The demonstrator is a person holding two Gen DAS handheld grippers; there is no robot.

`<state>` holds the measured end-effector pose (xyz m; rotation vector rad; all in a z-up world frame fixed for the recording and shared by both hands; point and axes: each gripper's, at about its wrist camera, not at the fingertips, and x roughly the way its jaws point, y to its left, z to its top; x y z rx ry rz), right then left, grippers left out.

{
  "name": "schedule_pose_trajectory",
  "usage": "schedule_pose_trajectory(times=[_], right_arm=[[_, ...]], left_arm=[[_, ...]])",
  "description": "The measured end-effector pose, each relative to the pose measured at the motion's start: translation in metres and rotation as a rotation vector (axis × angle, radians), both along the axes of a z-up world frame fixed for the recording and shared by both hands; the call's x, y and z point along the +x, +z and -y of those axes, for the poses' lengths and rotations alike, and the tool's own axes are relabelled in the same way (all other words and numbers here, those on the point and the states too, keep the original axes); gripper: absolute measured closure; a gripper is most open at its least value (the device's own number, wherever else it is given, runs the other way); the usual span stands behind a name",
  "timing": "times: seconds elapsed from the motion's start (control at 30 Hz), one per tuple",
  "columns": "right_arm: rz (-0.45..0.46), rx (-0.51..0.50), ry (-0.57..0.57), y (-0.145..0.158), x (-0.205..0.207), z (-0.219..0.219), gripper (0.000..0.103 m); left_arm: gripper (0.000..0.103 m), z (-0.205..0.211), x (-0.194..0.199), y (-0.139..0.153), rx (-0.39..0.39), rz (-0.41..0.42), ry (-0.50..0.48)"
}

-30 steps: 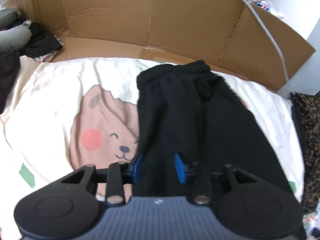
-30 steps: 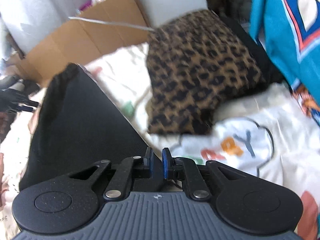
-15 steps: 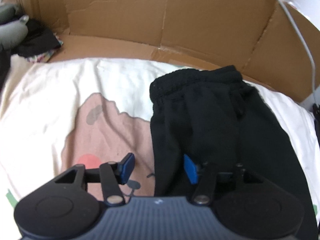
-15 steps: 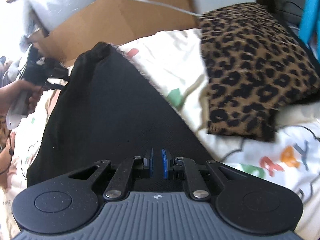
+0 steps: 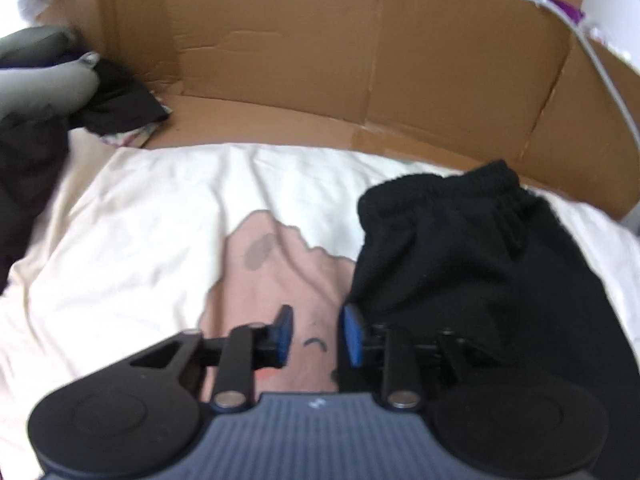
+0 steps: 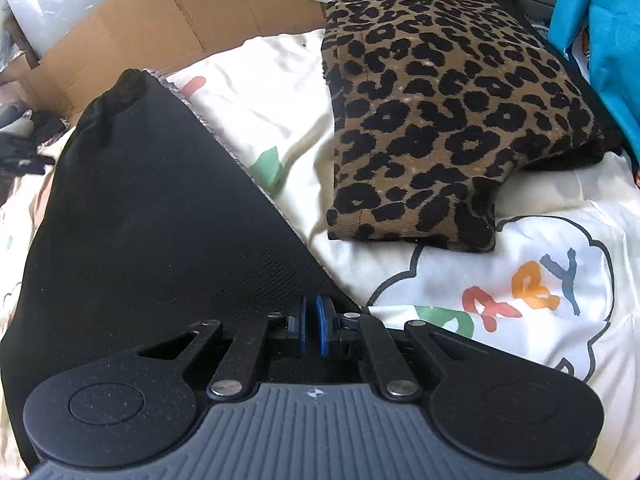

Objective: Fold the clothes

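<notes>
Trousers point(image 6: 152, 208) lie on the bed point(image 5: 160, 208): right gripper point(image 6: 311, 326) pinches their edge, left gripper point(image 5: 316, 334) gapes empty; grip the fabric's edge squarely.

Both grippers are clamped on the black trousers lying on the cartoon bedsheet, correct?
Not quite. Only the right gripper is clamped on the black trousers. The left wrist view shows the left gripper open, with bare bedsheet between its fingers.
</notes>
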<state>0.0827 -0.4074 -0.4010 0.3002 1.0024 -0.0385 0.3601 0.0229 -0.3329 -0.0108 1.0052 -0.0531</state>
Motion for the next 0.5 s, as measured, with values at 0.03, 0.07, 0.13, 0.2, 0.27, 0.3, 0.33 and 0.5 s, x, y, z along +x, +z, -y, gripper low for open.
schedule_pose_trajectory(times=[0.03,0.07,0.13,0.2,0.27,0.3,0.33,0.5], right_arm=[[0.009,0.008,-0.001,0.001,-0.001,0.000,0.092],[0.017,0.017,-0.001,0.002,-0.001,0.000,0.092],[0.034,0.034,-0.002,0.005,-0.002,-0.001,0.091],[0.052,0.050,-0.004,0.007,-0.003,-0.001,0.091],[0.069,0.067,-0.005,0.009,-0.004,-0.001,0.091],[0.077,0.076,-0.005,0.011,-0.005,-0.001,0.091],[0.085,0.083,-0.004,0.012,-0.005,-0.002,0.091],[0.091,0.089,0.008,0.009,-0.003,-0.004,0.091]], left_arm=[[0.071,-0.004,-0.004,0.003,-0.003,-0.013,0.002],[0.072,-0.008,-0.009,0.005,-0.001,-0.028,-0.001],[0.072,-0.014,-0.023,0.011,-0.005,-0.046,-0.013],[0.071,-0.018,-0.041,0.019,-0.015,-0.056,-0.018],[0.071,-0.023,-0.060,0.025,-0.031,-0.069,-0.017],[0.071,-0.025,-0.068,0.027,-0.037,-0.077,-0.014],[0.071,-0.026,-0.076,0.028,-0.041,-0.084,-0.012],[0.071,-0.026,-0.114,0.031,-0.059,-0.119,-0.009]])
